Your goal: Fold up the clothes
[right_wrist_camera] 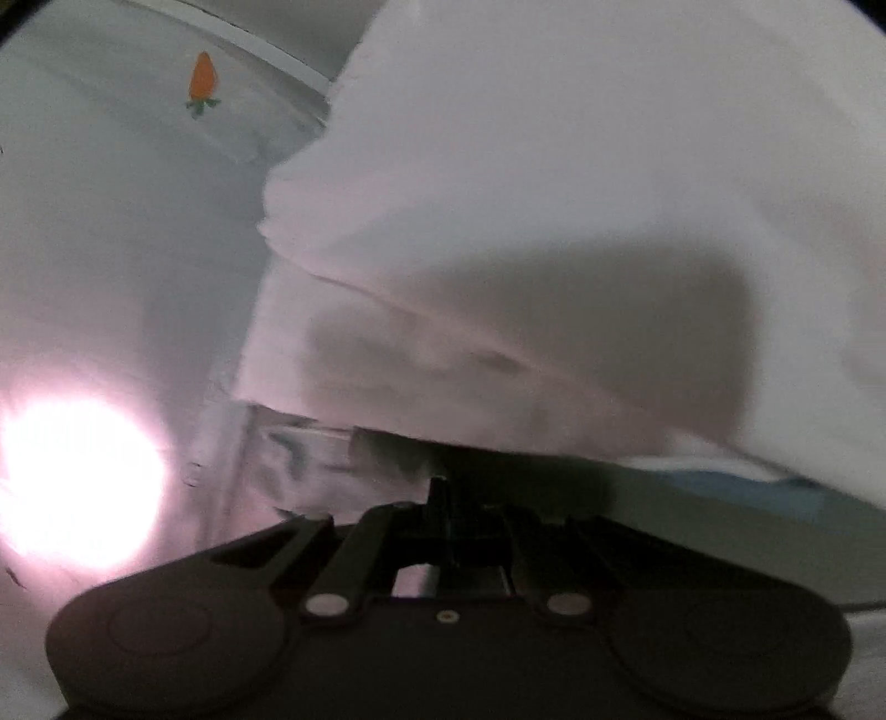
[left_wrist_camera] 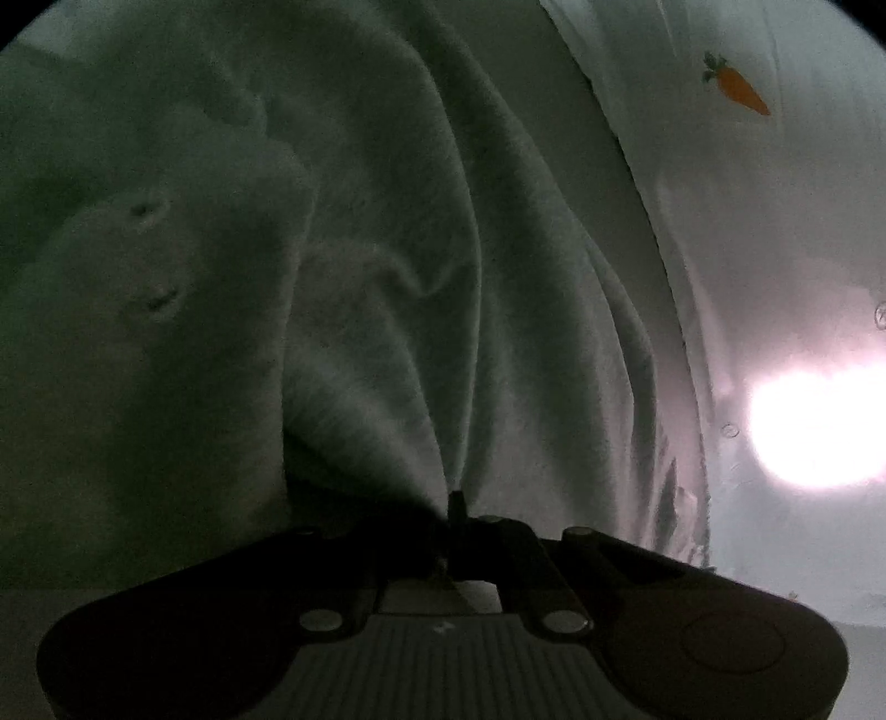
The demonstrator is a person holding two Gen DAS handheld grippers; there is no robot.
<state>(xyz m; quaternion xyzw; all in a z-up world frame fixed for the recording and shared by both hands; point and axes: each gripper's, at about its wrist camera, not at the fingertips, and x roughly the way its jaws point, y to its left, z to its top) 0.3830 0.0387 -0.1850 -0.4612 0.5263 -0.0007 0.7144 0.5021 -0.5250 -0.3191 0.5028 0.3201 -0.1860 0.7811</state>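
1. Garment [left_wrist_camera: 387, 249]: pale, fuzzy cloth, fills most of the left wrist view. Deep folds fan out from a pinch point low-centre, right at the gripper tips. In the right wrist view the same pale cloth [right_wrist_camera: 554, 194] billows across the centre and right, and its lower edge drops to the tips there.
2. Left gripper [left_wrist_camera: 457, 501]: jaws clenched together on a bunched bit of the garment; cloth radiates up and away from the grip.
3. Right gripper [right_wrist_camera: 440, 487]: jaws look pressed together, w/ the garment's lower edge meeting the tips. That area is dark, so can't tell for sure that cloth is pinched.
4. Surface: white sheet w/ a small orange carrot print. It lies right of the garment in the left wrist view [left_wrist_camera: 775, 221] and left of it in the right wrist view [right_wrist_camera: 111, 221]. Carrot [left_wrist_camera: 739, 86] sits far right in the left wrist view and far left [right_wrist_camera: 202, 83] in the right wrist view.
5. Light: strong white-pink glare spot on the sheet, mid-right [left_wrist_camera: 819, 432] in the left wrist view and near-left [right_wrist_camera: 77, 482] in the right. Detail there is washed out.
6. Room: a pale strip [right_wrist_camera: 260, 50] crosses the far left beyond the sheet in the right wrist view. A blue patch [right_wrist_camera: 747, 490] shows under the cloth, near right; what it is can't be told. Overall dim and blurry.
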